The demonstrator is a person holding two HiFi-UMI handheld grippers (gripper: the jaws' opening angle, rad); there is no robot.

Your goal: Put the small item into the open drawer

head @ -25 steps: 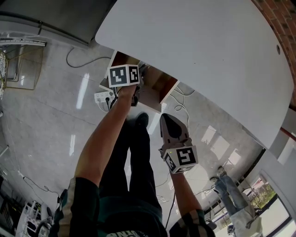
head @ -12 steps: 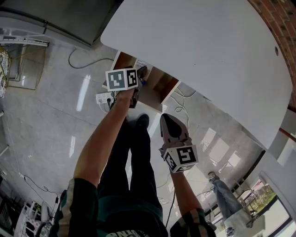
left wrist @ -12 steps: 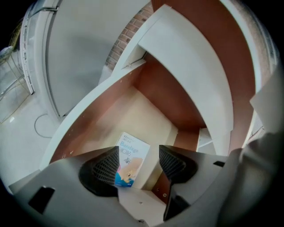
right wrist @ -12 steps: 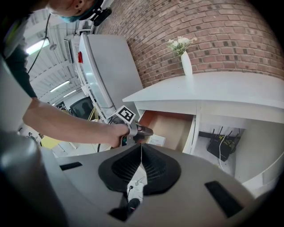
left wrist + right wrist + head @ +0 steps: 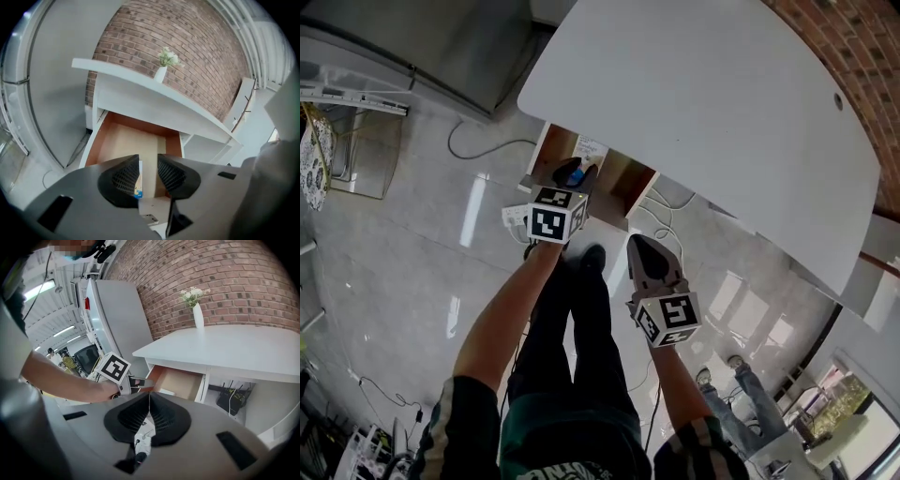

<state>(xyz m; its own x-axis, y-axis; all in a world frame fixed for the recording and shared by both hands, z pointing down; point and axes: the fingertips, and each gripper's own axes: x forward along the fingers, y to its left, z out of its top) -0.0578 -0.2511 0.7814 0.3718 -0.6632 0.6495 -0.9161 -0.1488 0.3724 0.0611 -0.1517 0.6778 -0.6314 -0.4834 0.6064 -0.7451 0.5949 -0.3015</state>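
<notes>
The right gripper (image 5: 149, 405) is hanging back, its jaws pressed together on nothing. Ahead of it, the left gripper (image 5: 148, 165) is closing its jaws, pads clear of the small item (image 5: 572, 173), which is lying just beyond its tips in the open drawer (image 5: 124, 143) under the white desk (image 5: 703, 112).

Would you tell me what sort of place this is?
Probably an indoor office or lab corner furnished like a room at home: a white desk with an open drawer, a brick wall behind it, and a vase of flowers on top.
</notes>
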